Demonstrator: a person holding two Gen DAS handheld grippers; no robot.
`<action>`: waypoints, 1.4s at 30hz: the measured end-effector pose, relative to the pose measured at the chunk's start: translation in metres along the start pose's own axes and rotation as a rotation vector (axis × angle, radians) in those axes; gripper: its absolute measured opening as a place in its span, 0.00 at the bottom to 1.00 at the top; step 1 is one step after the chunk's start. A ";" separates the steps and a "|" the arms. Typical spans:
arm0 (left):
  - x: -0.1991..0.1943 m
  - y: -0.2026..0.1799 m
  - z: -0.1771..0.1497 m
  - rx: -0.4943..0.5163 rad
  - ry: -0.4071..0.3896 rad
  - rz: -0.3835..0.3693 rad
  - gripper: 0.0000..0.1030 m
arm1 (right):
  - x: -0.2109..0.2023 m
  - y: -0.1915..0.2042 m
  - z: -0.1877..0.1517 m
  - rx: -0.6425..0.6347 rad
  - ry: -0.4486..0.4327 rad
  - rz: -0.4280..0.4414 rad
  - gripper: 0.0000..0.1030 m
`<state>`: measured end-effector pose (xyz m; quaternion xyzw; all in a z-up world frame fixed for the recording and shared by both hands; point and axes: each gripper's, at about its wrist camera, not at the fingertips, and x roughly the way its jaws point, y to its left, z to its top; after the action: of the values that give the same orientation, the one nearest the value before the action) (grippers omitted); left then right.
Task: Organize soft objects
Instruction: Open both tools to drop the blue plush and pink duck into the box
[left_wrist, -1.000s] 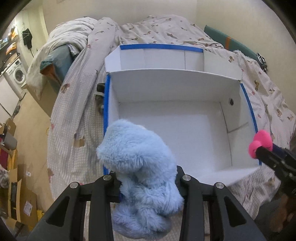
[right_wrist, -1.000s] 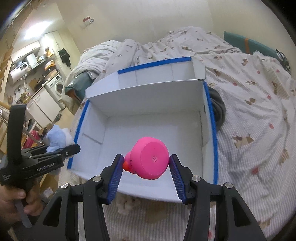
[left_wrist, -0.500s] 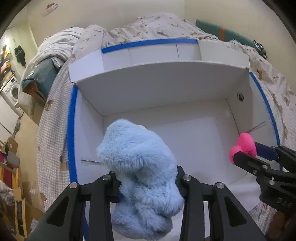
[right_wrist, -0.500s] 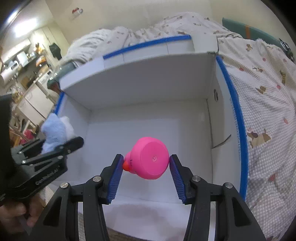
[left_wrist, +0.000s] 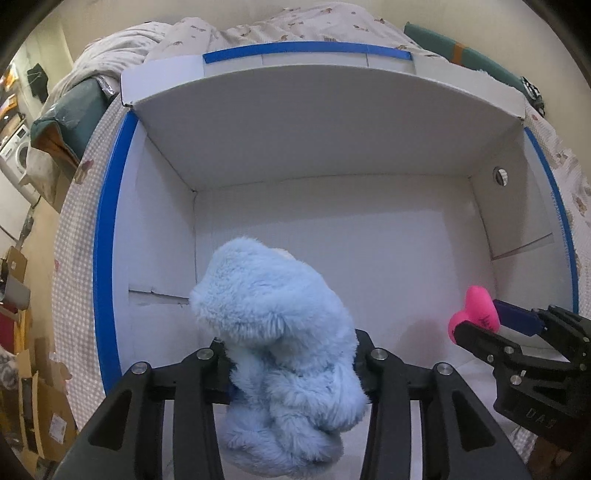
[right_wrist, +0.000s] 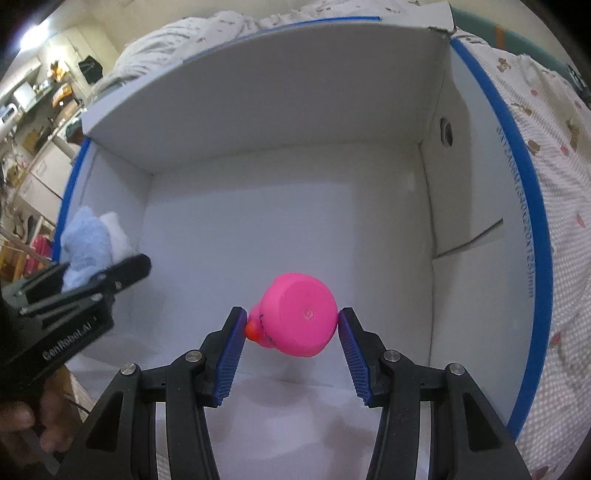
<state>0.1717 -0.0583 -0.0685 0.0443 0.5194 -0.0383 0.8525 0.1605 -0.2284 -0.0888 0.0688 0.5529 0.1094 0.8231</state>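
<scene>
My left gripper (left_wrist: 291, 350) is shut on a fluffy light blue plush toy (left_wrist: 277, 332) and holds it inside the white box (left_wrist: 332, 229), over its near left part. My right gripper (right_wrist: 291, 325) is shut on a pink rubber duck (right_wrist: 299, 314) with an orange beak, held above the box floor near the front right. The plush (right_wrist: 88, 251) and left gripper (right_wrist: 77, 295) show at the left of the right wrist view. The duck (left_wrist: 474, 310) and right gripper (left_wrist: 495, 332) show at the right of the left wrist view.
The box has blue-taped rims (left_wrist: 107, 236) and upright flaps, and lies on a bed with a patterned quilt (right_wrist: 554, 147). A green pillow (left_wrist: 461, 51) lies behind. Cardboard boxes (left_wrist: 33, 398) and a washing machine (left_wrist: 14, 155) stand off to the left.
Both grippers have moved forward and down, from in front of the box to inside it. Each keeps its hold on its toy.
</scene>
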 end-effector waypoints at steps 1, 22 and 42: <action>0.001 0.000 0.000 -0.001 0.000 0.004 0.37 | 0.002 -0.001 0.000 0.002 0.007 -0.005 0.52; -0.015 0.012 -0.003 -0.071 -0.054 -0.026 0.68 | 0.004 -0.002 0.011 0.125 -0.015 0.172 0.76; -0.026 0.009 -0.004 -0.074 -0.084 -0.023 0.68 | -0.015 0.004 0.018 0.100 -0.103 0.156 0.99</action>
<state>0.1568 -0.0482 -0.0470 0.0051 0.4846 -0.0306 0.8742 0.1714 -0.2285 -0.0678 0.1580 0.5078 0.1417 0.8350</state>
